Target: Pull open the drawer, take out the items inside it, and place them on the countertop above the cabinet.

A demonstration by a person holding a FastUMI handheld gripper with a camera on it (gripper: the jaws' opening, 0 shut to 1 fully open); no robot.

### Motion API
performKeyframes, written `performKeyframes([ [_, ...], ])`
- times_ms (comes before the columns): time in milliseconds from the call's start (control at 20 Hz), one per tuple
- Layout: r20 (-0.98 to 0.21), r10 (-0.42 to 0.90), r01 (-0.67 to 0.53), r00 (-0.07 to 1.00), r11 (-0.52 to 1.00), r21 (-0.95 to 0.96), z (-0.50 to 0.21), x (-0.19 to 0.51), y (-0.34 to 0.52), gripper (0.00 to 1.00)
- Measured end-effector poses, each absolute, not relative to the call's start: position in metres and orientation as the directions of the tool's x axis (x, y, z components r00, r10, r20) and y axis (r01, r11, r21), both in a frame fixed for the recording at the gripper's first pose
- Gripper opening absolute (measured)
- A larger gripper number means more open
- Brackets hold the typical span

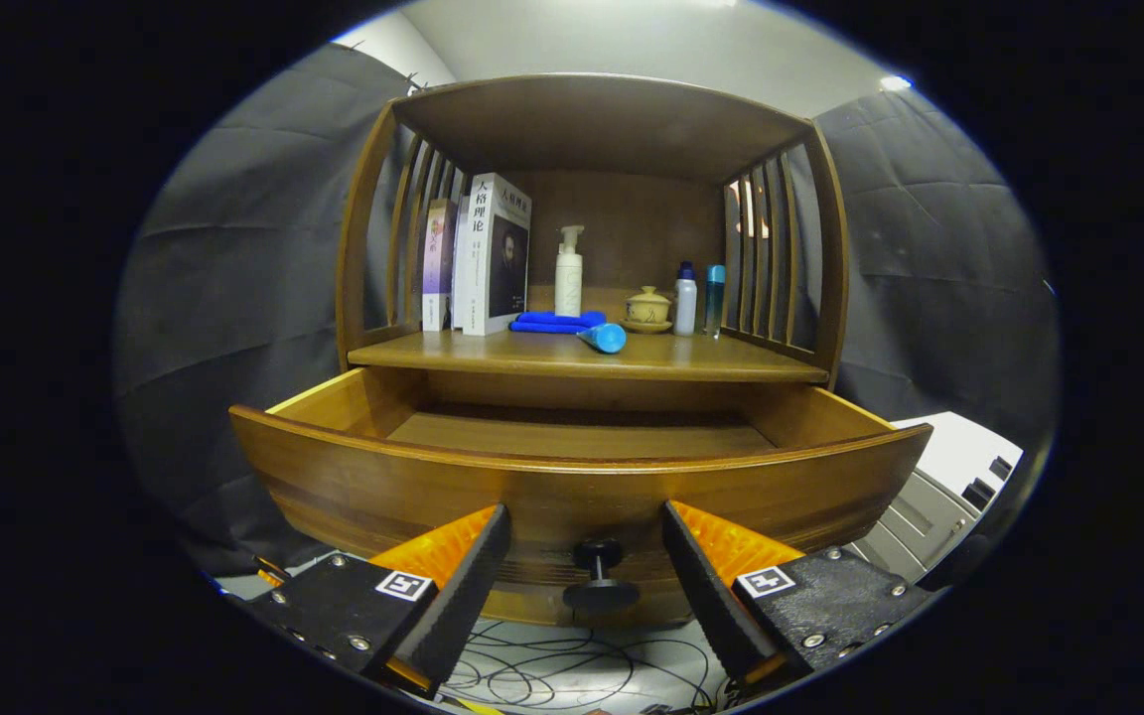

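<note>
Both fingers [473,556] spread around drawer [572,487] knob [599,576].

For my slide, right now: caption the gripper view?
Open gripper flanks the knob of the pulled-out drawer; blue tube on the countertop.

Books [478,256]: several, upright, at slatted side of shelf unit.
Pump bottle [568,272]: white, upright, w/ back panel behind.
Lidded cup [647,307]: small, tan, on saucer, nr pump bottle.
Small bottles [699,298]: two, upright, side by side; one white w/ dark cap, other clear w/ teal cap.
Cables [572,667]: dark, tangled on pale floor.
White unit [939,497]: pale box w/ dark slots, beside booth cloth.
</note>
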State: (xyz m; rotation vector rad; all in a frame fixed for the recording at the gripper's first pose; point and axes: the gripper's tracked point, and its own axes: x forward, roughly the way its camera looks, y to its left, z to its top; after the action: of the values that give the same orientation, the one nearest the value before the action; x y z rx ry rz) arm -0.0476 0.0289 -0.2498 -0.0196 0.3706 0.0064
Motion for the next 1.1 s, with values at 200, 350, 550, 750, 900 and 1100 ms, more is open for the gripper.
performKeyframes([
  [200,-0.371,-0.004,-0.002,0.929,1.000,-0.015,-0.258,-0.024,0.030,0.95],
  [350,-0.364,-0.015,0.010,0.931,1.000,-0.015,-0.262,-0.006,0.032,0.95],
  [550,-0.354,-0.012,0.005,0.935,1.000,-0.021,-0.267,0.018,0.032,0.95],
  [750,-0.343,-0.001,-0.006,0.939,1.000,-0.020,-0.273,0.042,0.029,0.95],
  [900,-0.346,-0.001,-0.008,0.938,1.000,-0.026,-0.275,0.058,0.029,0.95],
  [1100,-0.353,0.001,-0.008,0.936,1.000,-0.020,-0.279,0.079,0.029,0.95],
])
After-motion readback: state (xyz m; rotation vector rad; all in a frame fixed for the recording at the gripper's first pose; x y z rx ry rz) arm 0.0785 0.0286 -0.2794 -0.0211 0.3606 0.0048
